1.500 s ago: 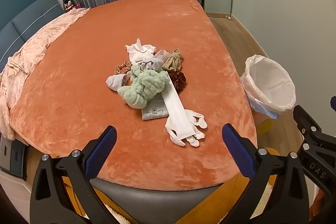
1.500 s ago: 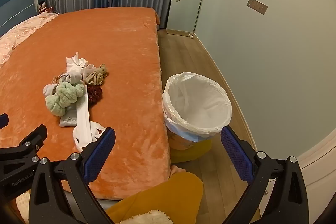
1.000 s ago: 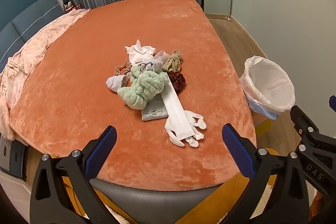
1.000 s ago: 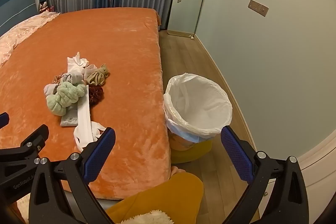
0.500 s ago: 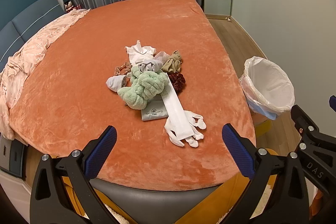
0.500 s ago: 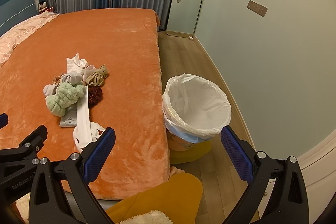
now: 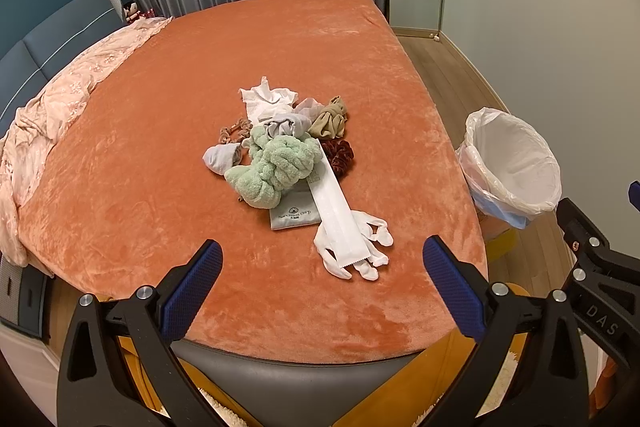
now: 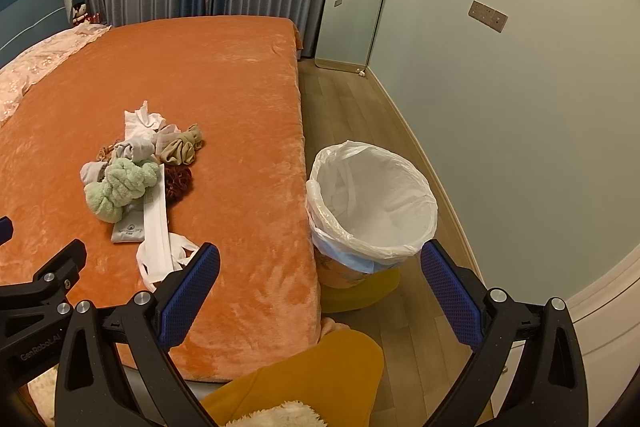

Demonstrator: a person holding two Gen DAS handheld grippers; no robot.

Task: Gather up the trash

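Left wrist view: the bin stands on the floor at the right of the bed, lined with a white bag whose rim folds over the edge — nothing shows inside it. The pile lies mid-bed, well apart from the bin. It holds a crumpled tissue at the far end, a green knit piece in the middle, a tan scrunchie, a dark red scrunchie, a grey pouch with small print too fine to read, and a long white wrapper lying over a white crumpled strip. The green piece covers part of the pouch and wrapper. The left gripper hovers over the bed's near edge, jaws wide apart and holding nothing. The right gripper is cut off at the right edge.

Right wrist view: the bin stands just beside the bed, its bag holding nothing visible — a blue layer peeks out under the rim. The pile sits left of it on the bed. The right gripper hangs in front of the bin, jaws spread wide, gripping nothing; one finger hides the wrapper's near end. The left gripper shows only partly at the left edge.
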